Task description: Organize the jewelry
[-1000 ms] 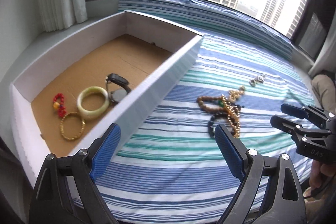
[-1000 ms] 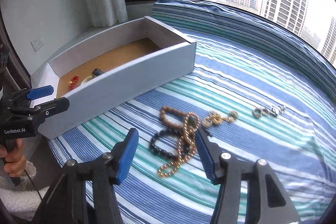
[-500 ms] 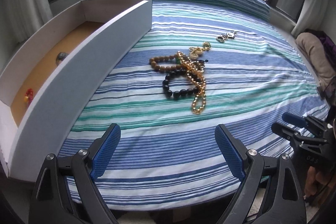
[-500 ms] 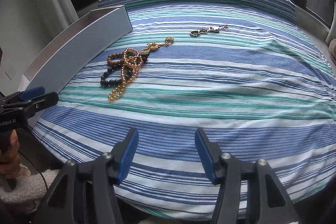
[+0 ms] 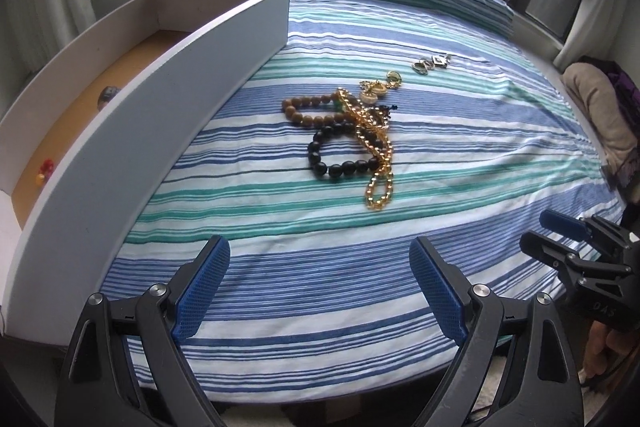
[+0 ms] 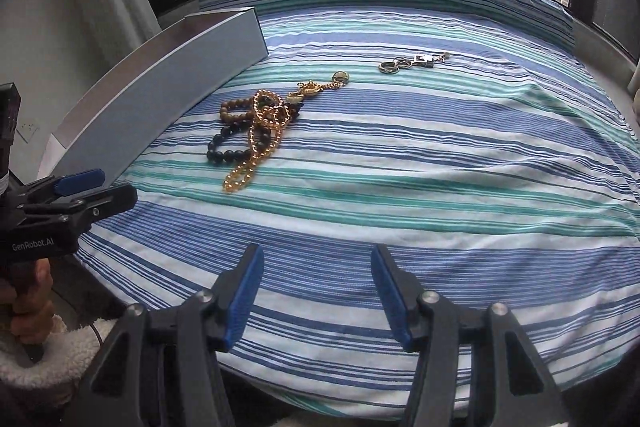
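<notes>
A tangle of jewelry lies on the striped cloth: a gold chain (image 5: 376, 155) (image 6: 256, 147), a black bead bracelet (image 5: 336, 163) (image 6: 224, 153), a brown bead bracelet (image 5: 304, 111) (image 6: 234, 107) and a gold pendant piece (image 5: 376, 91) (image 6: 308, 91). Silver rings with a charm (image 5: 430, 64) (image 6: 408, 62) lie farther back. A white box (image 5: 168, 99) (image 6: 168, 83) stands at the left, with a red bead piece (image 5: 45, 169) and a dark watch (image 5: 108, 95) partly visible inside. My left gripper (image 5: 320, 291) (image 6: 96, 191) and right gripper (image 6: 318, 295) (image 5: 552, 231) are both open and empty, near the cloth's front edge.
The striped cloth (image 5: 360, 267) (image 6: 440, 167) covers a platform by a window, with a folded roll along the back. Curtains hang at the left. A beige cushion (image 5: 596, 107) lies at the right edge.
Both grippers have pulled back from the box and the jewelry toward the front edge of the cloth. The left view swung from the box interior to the tangle. Nothing was picked up.
</notes>
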The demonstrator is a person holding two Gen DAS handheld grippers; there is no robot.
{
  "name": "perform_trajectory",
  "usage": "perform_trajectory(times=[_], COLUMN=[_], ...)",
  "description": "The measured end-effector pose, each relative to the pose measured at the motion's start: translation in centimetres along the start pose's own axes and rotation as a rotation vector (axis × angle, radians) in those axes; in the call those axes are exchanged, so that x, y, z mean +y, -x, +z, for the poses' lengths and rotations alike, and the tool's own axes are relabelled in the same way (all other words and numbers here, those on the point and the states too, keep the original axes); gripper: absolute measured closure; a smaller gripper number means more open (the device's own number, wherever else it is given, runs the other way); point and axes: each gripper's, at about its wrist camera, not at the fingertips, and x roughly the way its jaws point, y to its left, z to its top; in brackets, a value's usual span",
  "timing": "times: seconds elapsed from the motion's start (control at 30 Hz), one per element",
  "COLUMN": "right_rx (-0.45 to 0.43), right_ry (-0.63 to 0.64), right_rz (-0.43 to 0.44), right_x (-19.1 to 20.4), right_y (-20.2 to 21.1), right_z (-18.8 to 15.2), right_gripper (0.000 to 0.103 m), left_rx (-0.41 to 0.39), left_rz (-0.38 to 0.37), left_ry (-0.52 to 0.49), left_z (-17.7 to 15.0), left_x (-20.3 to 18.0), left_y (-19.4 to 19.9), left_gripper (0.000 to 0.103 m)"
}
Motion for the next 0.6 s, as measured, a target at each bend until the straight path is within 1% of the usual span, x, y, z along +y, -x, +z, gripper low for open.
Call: perform_trajectory(times=[0.17, 0.27, 0.37, 0.5, 0.6], right_rx=[-0.01, 0.013, 0.023, 0.021, 0.021], right_ry=[0.0, -0.007, -0.003, 0.01, 0.005], right_rz=[-0.017, -0.015, -0.003, 0.0, 0.0], right_x=[-0.3, -0.4, -0.1, 0.3, 0.1], right_y=[0.3, -0.3, -0.6, -0.6, -0.6], right_z=[0.0, 0.0, 0.1, 0.3, 0.3], right_gripper=[0.046, 0.046, 0.046, 0.046, 0.046], left_rx=[0.009, 0.035, 0.055, 0.043, 0.021], left_rz=[-0.02, -0.026, -0.047, -0.109, -0.171], left_ry=[0.079, 0.127, 0.148, 0.115, 0.049], left_z=[0.1, -0.1, 0.1, 1.9, 4.5], left_x=[2.6, 4.2, 4.8, 3.5, 1.5], left_y=[-0.4, -1.3, -2.1, -2.8, -3.6], left_gripper=[0.011, 0.011, 0.011, 0.013, 0.019])
